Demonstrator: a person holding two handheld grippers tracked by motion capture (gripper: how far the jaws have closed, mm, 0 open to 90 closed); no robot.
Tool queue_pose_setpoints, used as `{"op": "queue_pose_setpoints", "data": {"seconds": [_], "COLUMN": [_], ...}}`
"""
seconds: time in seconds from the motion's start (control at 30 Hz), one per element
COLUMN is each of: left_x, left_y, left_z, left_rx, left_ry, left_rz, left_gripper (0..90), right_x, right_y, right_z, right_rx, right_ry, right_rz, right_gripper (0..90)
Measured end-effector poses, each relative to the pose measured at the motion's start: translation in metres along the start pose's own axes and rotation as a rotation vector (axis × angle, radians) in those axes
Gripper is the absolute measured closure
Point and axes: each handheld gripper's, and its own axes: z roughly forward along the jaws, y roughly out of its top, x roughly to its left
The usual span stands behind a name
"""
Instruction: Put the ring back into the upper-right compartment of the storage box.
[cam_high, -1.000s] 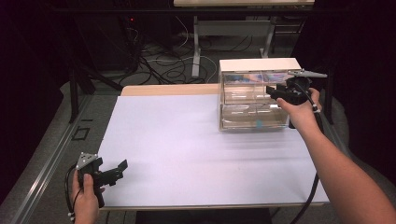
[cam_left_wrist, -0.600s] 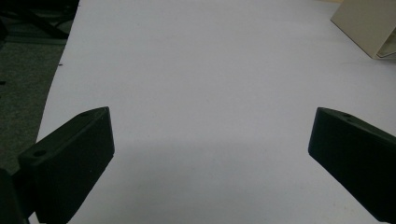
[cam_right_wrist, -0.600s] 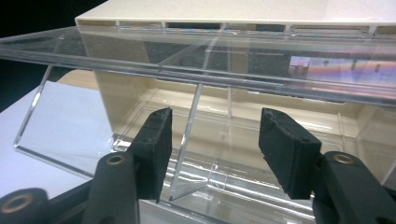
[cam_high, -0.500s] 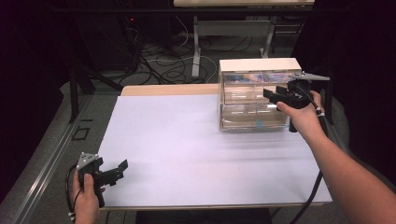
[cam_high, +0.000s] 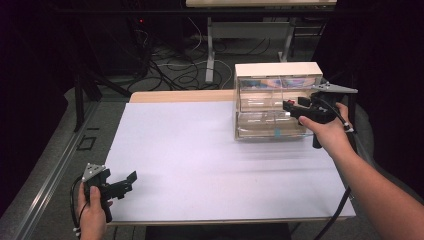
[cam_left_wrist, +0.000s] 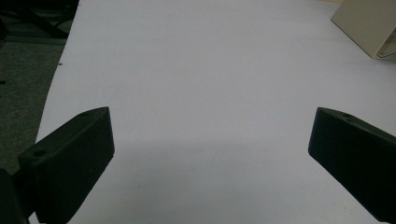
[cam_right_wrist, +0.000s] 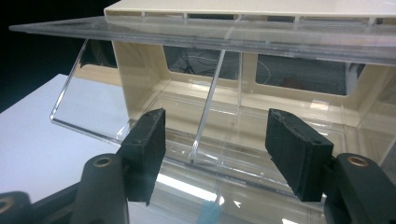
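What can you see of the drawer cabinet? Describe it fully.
The cabinet is a cream plastic frame with clear drawers in rows, standing upright at the far right of the white table. One middle drawer is pulled out. The right gripper is at its front, jaws apart, not pressing on it.

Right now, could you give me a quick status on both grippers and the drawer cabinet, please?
Right gripper at drawer cabinet, jaws just opened, nothing pinched. Left gripper open, over white sheet. Nothing in the way.
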Motion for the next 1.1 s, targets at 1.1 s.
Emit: {"op": "queue_pose_setpoints", "data": {"seconds": [1.1], "left_x": [0.0], "left_y": [0.0], "left_z": [0.0], "left_rx": [-0.001], "left_ry": [-0.001], "left_rz": [0.001], "left_gripper": [0.5], "right_x": [0.027], "right_y": [-0.074], "right_z": [-0.009], "right_rx": [-0.024], "right_ry": [0.038], "right_rz": [-0.043], "right_gripper": [15.5]}}
